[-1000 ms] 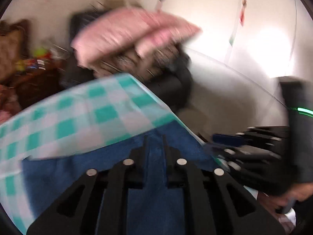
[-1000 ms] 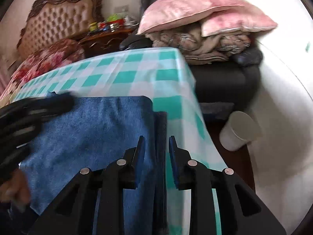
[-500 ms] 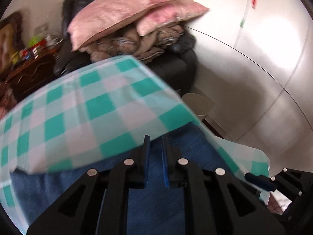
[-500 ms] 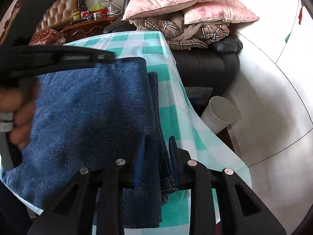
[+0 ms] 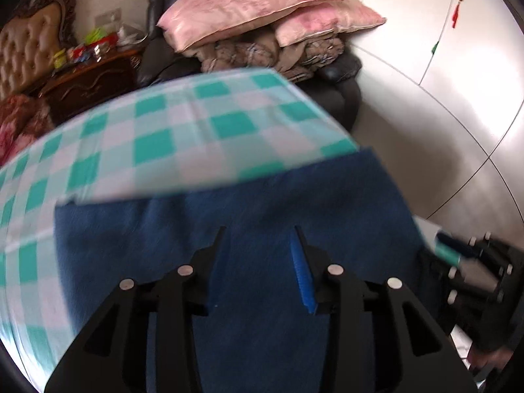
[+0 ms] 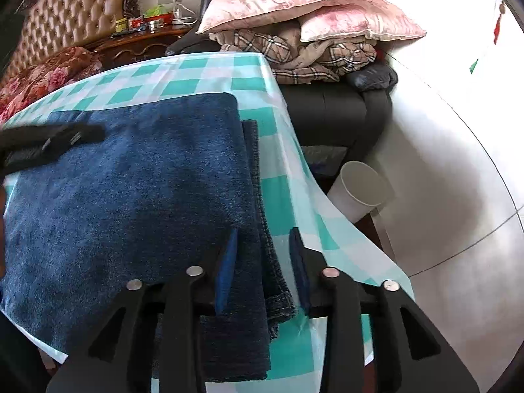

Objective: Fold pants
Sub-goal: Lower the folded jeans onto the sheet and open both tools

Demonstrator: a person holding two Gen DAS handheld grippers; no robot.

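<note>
The folded blue denim pants (image 6: 131,190) lie on a table with a green-and-white checked cloth (image 6: 196,78), near its right edge. In the left wrist view the pants (image 5: 262,206) fill the lower middle. My left gripper (image 5: 260,232) is open just above the pants, holding nothing. My right gripper (image 6: 263,232) is open over the pants' right edge, where the hems stick out. The left gripper also shows in the right wrist view (image 6: 49,144) over the pants' left side. The right gripper shows at the right of the left wrist view (image 5: 471,262).
A black armchair (image 6: 334,111) piled with pink pillows (image 6: 294,3) and plaid blankets stands beyond the table. A white bin (image 6: 357,190) sits on the floor to the right of the table. A tufted bed headboard (image 6: 72,16) and dark wooden nightstand are at the back left.
Both grippers have opened and let go of the pants, which now lie folded flat on the cloth. The left gripper has drawn back a little.
</note>
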